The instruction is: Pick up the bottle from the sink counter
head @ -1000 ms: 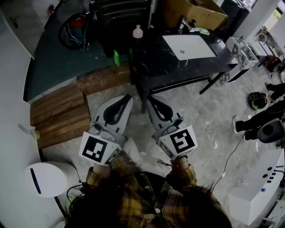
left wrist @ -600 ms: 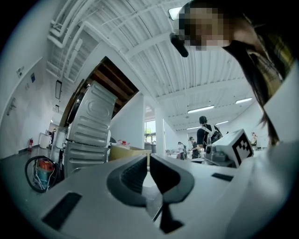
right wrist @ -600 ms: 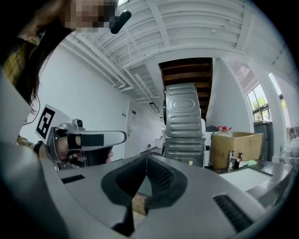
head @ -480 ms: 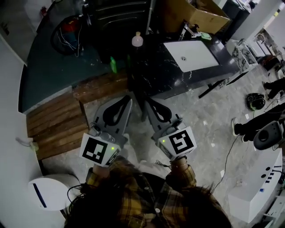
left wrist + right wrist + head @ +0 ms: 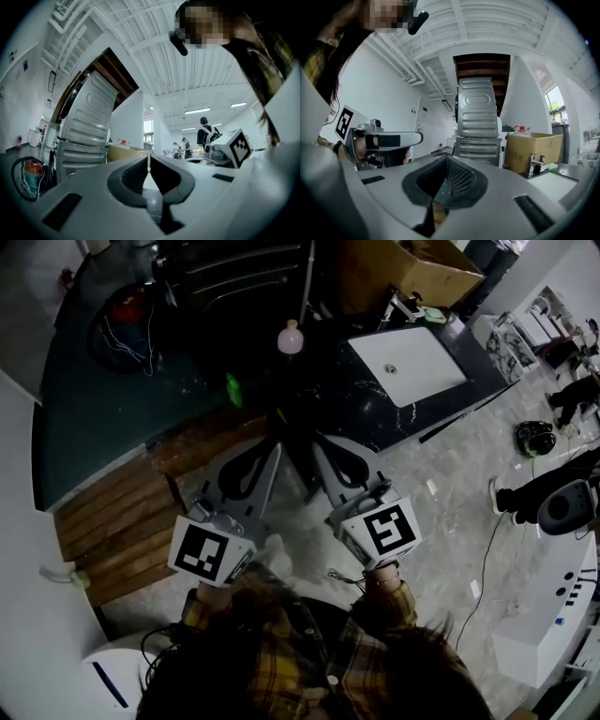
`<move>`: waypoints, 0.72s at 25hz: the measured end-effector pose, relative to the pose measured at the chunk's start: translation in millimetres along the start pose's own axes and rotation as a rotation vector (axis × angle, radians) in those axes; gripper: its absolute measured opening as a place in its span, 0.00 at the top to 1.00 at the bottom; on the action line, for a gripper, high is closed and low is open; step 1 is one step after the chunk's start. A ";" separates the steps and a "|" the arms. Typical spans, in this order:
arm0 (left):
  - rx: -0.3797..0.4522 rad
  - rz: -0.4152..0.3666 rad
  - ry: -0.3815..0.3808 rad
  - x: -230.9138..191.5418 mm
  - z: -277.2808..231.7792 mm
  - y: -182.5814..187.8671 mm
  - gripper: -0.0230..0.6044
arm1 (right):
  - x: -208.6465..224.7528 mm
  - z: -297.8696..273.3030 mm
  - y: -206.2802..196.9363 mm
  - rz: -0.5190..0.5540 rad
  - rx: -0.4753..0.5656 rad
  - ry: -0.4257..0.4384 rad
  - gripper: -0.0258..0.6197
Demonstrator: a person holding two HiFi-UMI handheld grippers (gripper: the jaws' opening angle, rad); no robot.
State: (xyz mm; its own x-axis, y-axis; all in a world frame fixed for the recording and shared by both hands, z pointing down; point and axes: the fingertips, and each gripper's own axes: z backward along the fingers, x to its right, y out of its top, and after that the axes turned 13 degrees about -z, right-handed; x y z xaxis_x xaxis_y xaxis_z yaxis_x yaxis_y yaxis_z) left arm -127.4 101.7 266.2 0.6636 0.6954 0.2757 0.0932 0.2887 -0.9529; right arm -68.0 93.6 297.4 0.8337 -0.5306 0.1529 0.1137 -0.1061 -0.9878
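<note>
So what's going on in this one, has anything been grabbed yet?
Nothing has been grabbed yet. A person stands in front of the dark sink counter with a gripper in each hand. The left gripper and the right gripper both point toward the counter, side by side, with jaws closed on nothing. The pale bottle stands on the far part of the counter, to the left of the white sink, and neither gripper is near it.
</note>
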 end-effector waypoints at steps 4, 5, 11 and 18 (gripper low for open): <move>0.005 0.005 -0.020 -17.7 -1.7 -9.9 0.92 | 4.2 -19.6 -3.0 -0.004 -0.001 -0.032 0.93; 0.004 0.010 -0.023 -21.3 -2.3 -12.4 0.92 | 6.3 -23.0 -3.6 -0.005 -0.001 -0.041 0.93; -0.014 0.041 -0.045 -33.7 -11.7 -29.0 0.92 | 21.0 -32.4 -3.2 -0.005 0.001 -0.084 0.93; -0.035 0.055 -0.053 -39.3 -39.7 -44.5 0.92 | 49.7 -42.2 -9.0 -0.029 -0.019 -0.097 0.93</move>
State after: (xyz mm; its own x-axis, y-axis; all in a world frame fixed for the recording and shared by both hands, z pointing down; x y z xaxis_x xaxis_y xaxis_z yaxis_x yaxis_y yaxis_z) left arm -128.2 35.5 292.7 0.6280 0.7440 0.2283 0.0841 0.2268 -0.9703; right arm -50.4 32.7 315.1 0.8786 -0.4435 0.1772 0.1292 -0.1365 -0.9822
